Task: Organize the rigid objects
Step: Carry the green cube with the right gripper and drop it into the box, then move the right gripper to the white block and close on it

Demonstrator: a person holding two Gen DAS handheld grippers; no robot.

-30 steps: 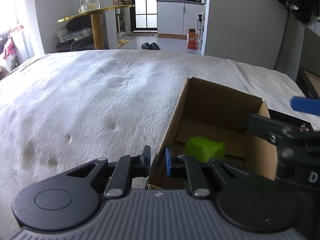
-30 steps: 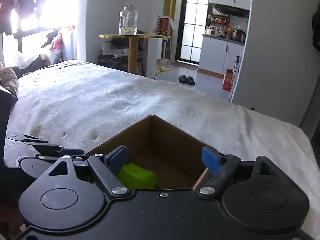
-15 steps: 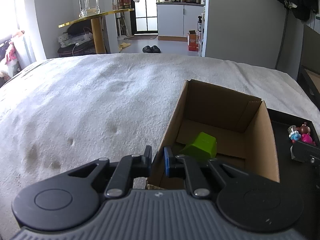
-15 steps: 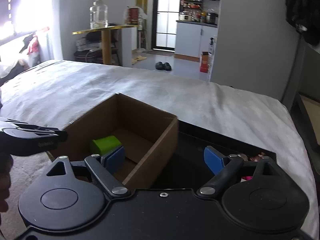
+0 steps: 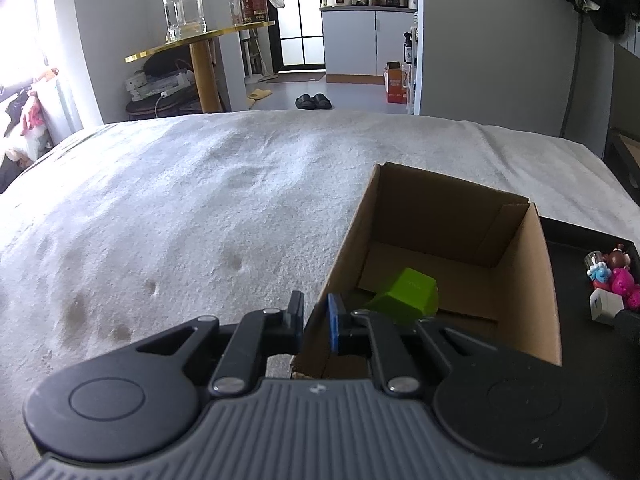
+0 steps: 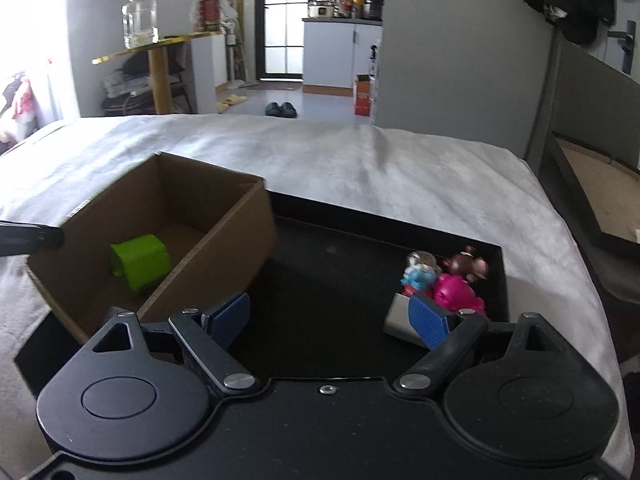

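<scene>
We hold the left gripper low centre in the left wrist view, jaws clamped together on the near left wall of the cardboard box; one pad sits outside the wall, the blue pad inside. Our read is that this pinch is there to steady the light box on the soft white blanket so it won't slide or tip when things drop in

The green block lies on the box floor, near the clamped wall, tilted on an edge (already sorted, we judge). In the right wrist view it shows at left centre of the frame

The right gripper is at lower centre of its view, jaws wide apart and nothing between them, over the bare floor of the black tray. The tray sits just right of the box, touching or nearly so (can't tell which). We keep the jaws spread because the next grab is likely from the toy pile

That pile sits in the tray's far right corner, right of centre in the frame: pink toy, blue and white figure, brown figure, and a white block partly hidden behind the right blue pad. They are bunched and touching, so picking one cleanly may nudge the others. The white block is nearest the open jaws, probably the easiest next pick

Remaining work, as we judge: most of it, four-ish pieces still in the tray
</scene>
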